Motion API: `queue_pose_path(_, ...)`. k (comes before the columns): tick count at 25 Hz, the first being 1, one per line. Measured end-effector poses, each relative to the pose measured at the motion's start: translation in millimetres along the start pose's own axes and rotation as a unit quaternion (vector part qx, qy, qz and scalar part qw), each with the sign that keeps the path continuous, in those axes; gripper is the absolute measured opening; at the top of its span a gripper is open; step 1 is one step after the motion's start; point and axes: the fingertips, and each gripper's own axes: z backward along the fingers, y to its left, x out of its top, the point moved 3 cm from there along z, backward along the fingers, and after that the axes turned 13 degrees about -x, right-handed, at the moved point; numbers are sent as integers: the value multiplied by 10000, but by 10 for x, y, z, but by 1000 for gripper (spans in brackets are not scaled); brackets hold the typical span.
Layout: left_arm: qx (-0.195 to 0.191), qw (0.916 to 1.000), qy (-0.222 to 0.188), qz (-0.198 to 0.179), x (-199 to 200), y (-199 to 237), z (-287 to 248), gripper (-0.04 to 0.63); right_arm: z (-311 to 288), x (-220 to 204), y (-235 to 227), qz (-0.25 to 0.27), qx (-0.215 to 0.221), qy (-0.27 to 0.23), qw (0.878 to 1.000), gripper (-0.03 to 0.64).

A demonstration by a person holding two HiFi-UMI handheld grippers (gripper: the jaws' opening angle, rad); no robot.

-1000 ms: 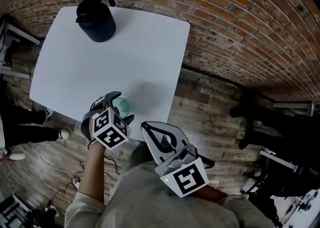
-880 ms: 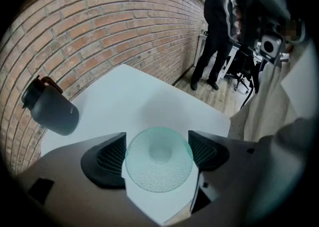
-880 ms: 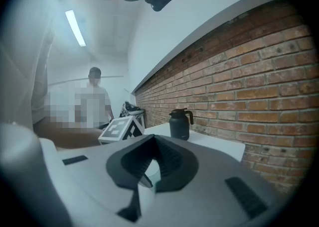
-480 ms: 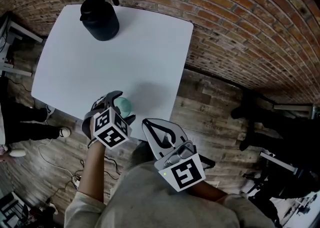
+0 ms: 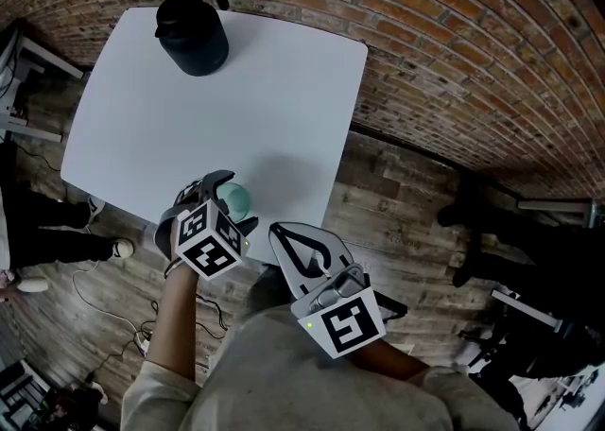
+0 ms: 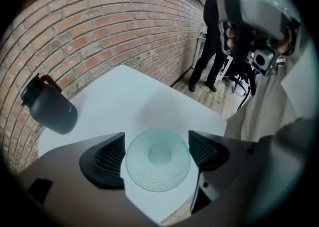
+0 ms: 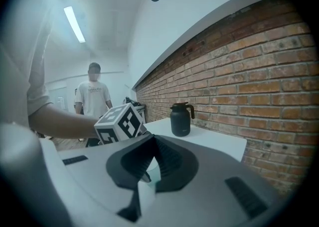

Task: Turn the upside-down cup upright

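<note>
Down at the near edge of the white table (image 5: 217,108), the left gripper (image 5: 229,202) points steeply down over the cup (image 6: 157,159), and that is where the action is. The cup is pale green textured glass, standing mouth down on the tabletop with its round base facing up. It sits squarely between the two jaws, close to the table's near corner. The dark ribbed pads (image 6: 109,154) stand one on each side of it. The glass fills the whole gap and its flanks meet both pads, so this gripper is closed on the cup. The cup is not lifted and its rim rests flat on the white surface. From the head view only a sliver of green shows past the marker cube (image 5: 210,240), tucked in between the two black fingers. The right gripper (image 5: 277,233) is off the table, low in front of the person's body and over the wooden floor (image 5: 397,212). Its jaws are pressed together with nothing in them, and its tip points toward the table edge just beside the left gripper. Far across the table a black jug (image 5: 193,37) stands upright by the far corner, well apart from the cup. A brick wall (image 5: 454,60) runs behind the table.
</note>
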Motion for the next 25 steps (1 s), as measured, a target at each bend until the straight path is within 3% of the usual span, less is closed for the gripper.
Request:
queue_pose_path(12, 118, 9995, -287, 22, 95, -57, 218, 390, 15, -18, 7, -13, 10, -26, 10000, 6)
queue_pose_path(20, 734, 9908, -1092, 315, 227, -129, 742, 384, -73, -12, 55, 45, 99, -42, 9999, 6)
queue_pose_path(21, 883, 9872, -1270, 399, 231, -152, 774, 361, -92, -2, 67, 73, 126, -65, 9999, 6)
queue_pose_path(23, 1279, 9756, -1682, 604, 224, -207, 849, 176, -125, 37, 100, 141, 203, -129, 9996, 6)
queue_pose_path(25, 1636, 9629, -1991, 795, 199, -277, 934, 157, -144, 106, 145, 177, 272, -218, 9992, 6)
